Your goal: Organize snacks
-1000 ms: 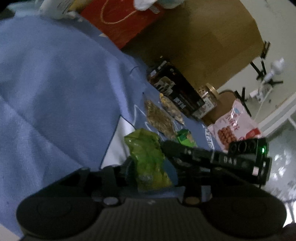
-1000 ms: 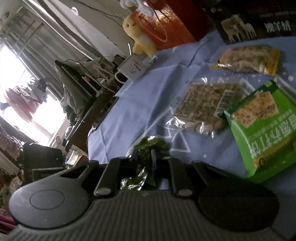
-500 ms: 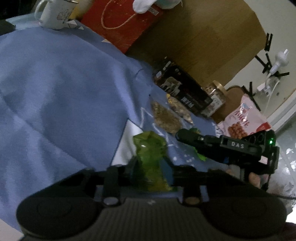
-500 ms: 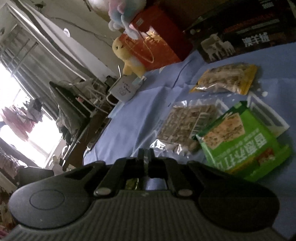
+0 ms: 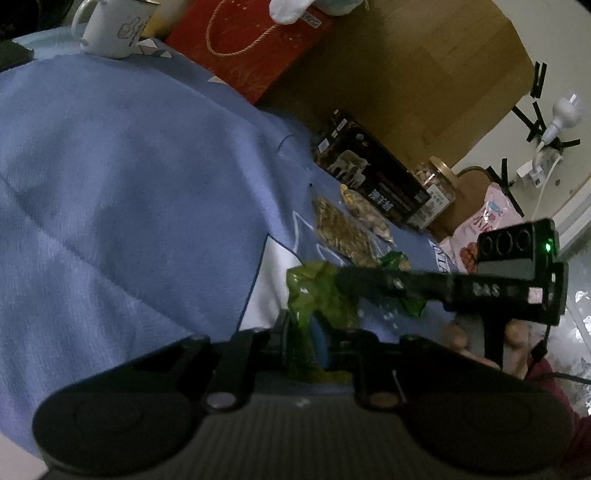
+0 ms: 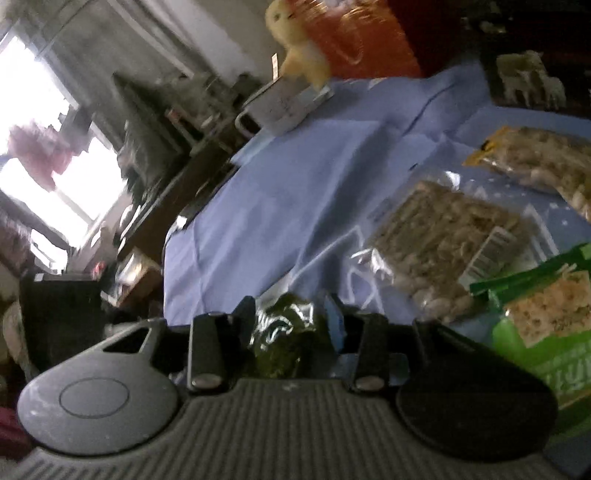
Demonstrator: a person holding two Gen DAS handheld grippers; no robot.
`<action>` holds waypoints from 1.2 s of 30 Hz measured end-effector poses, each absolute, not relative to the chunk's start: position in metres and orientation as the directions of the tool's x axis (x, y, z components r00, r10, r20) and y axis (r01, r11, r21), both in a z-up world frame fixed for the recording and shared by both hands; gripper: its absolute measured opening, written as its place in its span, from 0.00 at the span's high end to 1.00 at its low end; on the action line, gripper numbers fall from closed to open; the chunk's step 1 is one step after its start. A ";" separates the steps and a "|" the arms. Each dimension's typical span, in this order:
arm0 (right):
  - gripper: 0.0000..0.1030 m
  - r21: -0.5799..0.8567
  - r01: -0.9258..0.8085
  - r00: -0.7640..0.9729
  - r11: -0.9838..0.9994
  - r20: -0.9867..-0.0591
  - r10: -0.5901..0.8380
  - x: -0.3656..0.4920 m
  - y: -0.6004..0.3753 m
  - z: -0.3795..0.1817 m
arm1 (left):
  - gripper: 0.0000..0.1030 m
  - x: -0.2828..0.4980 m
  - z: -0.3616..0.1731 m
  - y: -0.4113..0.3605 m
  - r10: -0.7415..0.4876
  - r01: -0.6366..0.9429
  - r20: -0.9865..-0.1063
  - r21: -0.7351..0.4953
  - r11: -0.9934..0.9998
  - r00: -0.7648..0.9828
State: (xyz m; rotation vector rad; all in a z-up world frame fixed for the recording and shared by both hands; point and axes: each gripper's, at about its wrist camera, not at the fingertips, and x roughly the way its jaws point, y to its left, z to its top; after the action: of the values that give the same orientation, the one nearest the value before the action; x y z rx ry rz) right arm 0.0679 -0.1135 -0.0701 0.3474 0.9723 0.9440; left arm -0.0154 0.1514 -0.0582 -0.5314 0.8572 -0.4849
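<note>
Left wrist view is looking down over a tabletop draped in a blue cloth (image 5: pixel 122 192), and the left hand-held gripper (image 5: pixel 306 332) is pinching a crumpled green snack packet (image 5: pixel 317 291) between its nearly closed jaws, which are closing; the packet is sticking up and forward out of the fingers, above the cloth. The right hand-held gripper (image 5: pixel 369 278) is reaching in from the right side of this view, its dark fingers lying across the top of the same packet, with a person's hand (image 5: pixel 513 332) gripping its handle below.

In the right wrist view, the right hand-held gripper (image 6: pixel 291 317) is opening, its jaws standing partly apart on either side of the green snack packet (image 6: pixel 284 336); the picture is blurred, so whether the pads are pressing on the wrapper I cannot tell.

Further along the cloth, a clear bag of seeds (image 5: pixel 343 232) is lying flat, with a yellow-edged bag of nuts (image 5: pixel 364 214) just beside it. A green cracker bag (image 6: pixel 546 321) is lying near the seeds at the right edge of the right wrist view. Behind them, a dark box with animal pictures (image 5: pixel 373 177) is resting next to a glass jar with a gold lid (image 5: pixel 436 184), and a pink snack bag (image 5: pixel 484 229) is leaning beyond that. A red gift bag (image 5: pixel 240 44) and a white mug (image 5: pixel 114 29) are standing at the far end.
</note>
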 end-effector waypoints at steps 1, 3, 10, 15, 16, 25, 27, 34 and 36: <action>0.56 0.649 -0.521 0.198 0.554 -0.539 0.818 0.067 -0.118 -0.071 | 0.85 -0.015 -0.058 0.152 -0.597 0.183 -0.572 -0.618 0.765 0.563; 0.57 0.711 -0.486 0.150 0.508 -0.504 0.850 0.066 -0.131 -0.077 | 0.89 -0.015 -0.059 0.152 -0.592 0.182 -0.575 -0.613 0.769 0.565; 0.69 0.741 -0.479 0.124 0.470 -0.473 0.872 0.043 -0.140 -0.084 | 0.90 -0.014 -0.057 0.148 -0.571 0.179 -0.588 -0.590 0.787 0.573; 0.79 0.706 -0.499 0.152 0.502 -0.499 0.853 0.039 -0.129 -0.079 | 0.88 -0.013 -0.056 0.150 -0.570 0.171 -0.590 -0.594 0.786 0.572; 0.81 0.730 -0.477 0.147 0.490 -0.483 0.863 0.039 -0.131 -0.080 | 0.84 -0.015 -0.053 0.154 -0.562 0.157 -0.587 -0.597 0.787 0.583; 0.82 0.906 -0.222 0.414 0.360 -0.246 0.876 0.060 -0.211 -0.086 | 0.45 -0.008 -0.032 0.166 -0.631 0.149 -0.493 -0.706 0.693 0.600; 0.82 0.931 -0.188 0.424 0.313 -0.211 0.881 0.060 -0.216 -0.092 | 0.45 0.001 -0.034 0.156 -0.672 0.155 -0.473 -0.741 0.654 0.570; 0.83 0.932 -0.206 0.419 0.298 -0.191 0.888 0.055 -0.222 -0.086 | 0.78 0.039 -0.024 0.104 -0.717 0.217 -0.487 -0.730 0.648 0.499; 0.83 0.911 -0.222 0.452 0.348 -0.220 0.864 0.057 -0.228 -0.072 | 0.83 0.056 -0.015 0.089 -0.721 0.241 -0.501 -0.714 0.657 0.479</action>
State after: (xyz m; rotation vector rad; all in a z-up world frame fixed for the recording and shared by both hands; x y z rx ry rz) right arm 0.0567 -0.2282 -0.0724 0.9555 0.8125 0.8150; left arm 0.0563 0.0890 -0.0149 -0.6170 0.8872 -0.6343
